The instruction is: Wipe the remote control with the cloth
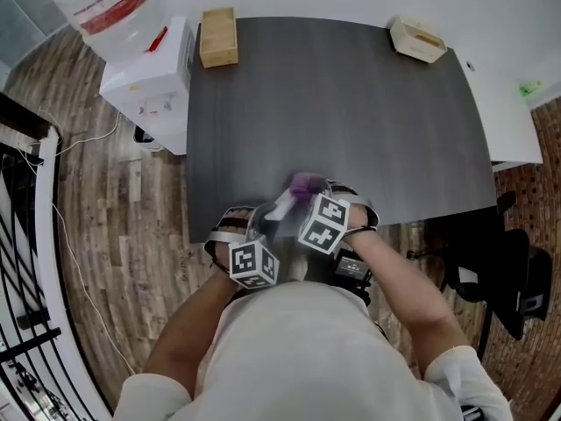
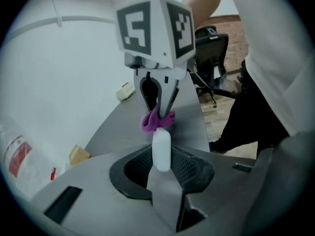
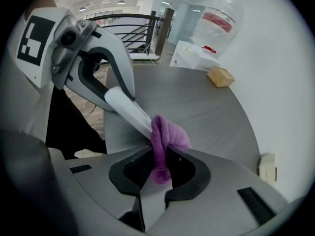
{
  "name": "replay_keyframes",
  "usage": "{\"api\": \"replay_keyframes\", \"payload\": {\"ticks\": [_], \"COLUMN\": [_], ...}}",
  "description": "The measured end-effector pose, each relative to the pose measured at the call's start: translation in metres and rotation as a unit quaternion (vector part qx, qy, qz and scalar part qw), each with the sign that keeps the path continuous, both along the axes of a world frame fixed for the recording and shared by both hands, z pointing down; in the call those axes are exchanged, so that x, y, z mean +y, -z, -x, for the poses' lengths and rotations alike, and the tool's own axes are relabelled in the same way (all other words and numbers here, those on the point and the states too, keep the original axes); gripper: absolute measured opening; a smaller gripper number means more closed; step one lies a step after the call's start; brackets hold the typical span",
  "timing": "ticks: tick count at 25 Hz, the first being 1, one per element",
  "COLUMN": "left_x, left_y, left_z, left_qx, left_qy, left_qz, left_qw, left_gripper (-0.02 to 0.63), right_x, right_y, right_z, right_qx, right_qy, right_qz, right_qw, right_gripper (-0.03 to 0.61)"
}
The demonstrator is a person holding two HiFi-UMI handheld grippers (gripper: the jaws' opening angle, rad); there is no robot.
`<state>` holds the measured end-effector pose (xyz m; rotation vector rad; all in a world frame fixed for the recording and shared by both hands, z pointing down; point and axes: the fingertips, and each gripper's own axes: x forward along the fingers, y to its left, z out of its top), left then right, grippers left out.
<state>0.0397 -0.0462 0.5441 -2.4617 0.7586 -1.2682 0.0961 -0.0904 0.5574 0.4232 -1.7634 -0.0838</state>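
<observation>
While standing at the near edge of the dark bench (image 1: pixel 351 103), grips the white remote control (image 2: pixel 161 149) by its near end in the left gripper (image 2: pixel 161 165), fingers clenched on its two sides. Holds it in the air over the bench's near edge, tilted, far end pointing toward the right gripper (image 2: pixel 158 107). Pinches the purple cloth (image 3: pixel 166 137) in the right gripper, fingers clamped tight on a bunched fold, a short tail hanging back between them and a rounded bulge pushing out past the tips. Sets that bulge against the far end of the remote control, touching it. Holds the two grippers close, marker cubes almost side by side in the head view. Has, along the bench's far edge, a wooden block (image 1: pixel 219 37) at the left corner and a small cream box (image 1: pixel 418 39) at the right corner, well apart from the grippers. Has a white water dispenser (image 1: pixel 149 82) just beside the bench's left side, on wood flooring (image 1: pixel 105 226).
</observation>
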Motion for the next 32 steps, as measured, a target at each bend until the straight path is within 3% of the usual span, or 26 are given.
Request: {"api": "replay_keyframes", "payload": {"ticks": [3,8,12,14,15,16,17,20,21,22,24,27,32], "left_x": [-0.001,-0.006,-0.009,-0.011,-0.012,-0.013,-0.014,-0.011,-0.009,-0.005,0.004,0.021,0.042], "left_y": [0.002,-0.002,-0.009,-0.014,-0.017,-0.020,-0.023,-0.030,-0.032,-0.035,-0.040,-0.045,-0.049], "left_z": [-0.006,-0.006,-0.001,0.002,0.005,0.008,0.011,0.019,0.019,0.018,0.013,0.003,0.000], "left_qx": [-0.010,0.000,0.037,0.081,0.118,0.163,0.215,0.354,0.377,0.387,0.391,0.398,0.411], "left_qy": [-0.013,0.020,0.065,0.103,0.130,0.161,0.195,0.272,0.284,0.290,0.290,0.286,0.285], "left_qz": [-0.004,0.026,0.071,0.113,0.145,0.185,0.231,0.360,0.386,0.404,0.432,0.478,0.519], "left_qw": [0.9999,0.9995,0.9947,0.9849,0.9737,0.9555,0.9286,0.8193,0.7929,0.7768,0.7591,0.7289,0.6933], "left_gripper": [0.101,0.101,0.101,0.101,0.101,0.101,0.101,0.101,0.101,0.101,0.101,0.115,0.127], "right_x": [0.015,0.040,0.060,0.071,0.073,0.071,0.064,0.030,0.021,0.015,0.009,0.002,-0.013], "right_y": [0.017,0.046,0.066,0.080,0.088,0.095,0.100,0.082,0.066,0.048,0.020,0.000,-0.011], "right_z": [0.018,0.040,0.060,0.074,0.080,0.081,0.079,0.051,0.041,0.034,0.029,0.034,0.049], "right_qx": [-0.027,-0.112,-0.198,-0.253,-0.281,-0.305,-0.322,-0.310,-0.282,-0.250,-0.198,-0.162,-0.109], "right_qy": [0.013,-0.016,-0.051,-0.050,-0.049,-0.054,-0.068,-0.144,-0.163,-0.170,-0.160,-0.138,-0.071], "right_qz": [0.009,0.054,0.108,0.141,0.151,0.150,0.140,0.085,0.072,0.064,0.057,0.053,0.027], "right_qw": [1.000,0.992,0.973,0.956,0.947,0.939,0.934,0.936,0.943,0.951,0.965,0.976,0.991], "right_gripper": [0.086,0.086,0.084,0.084,0.084,0.084,0.084,0.084,0.084,0.084,0.084,0.084,0.084]}}
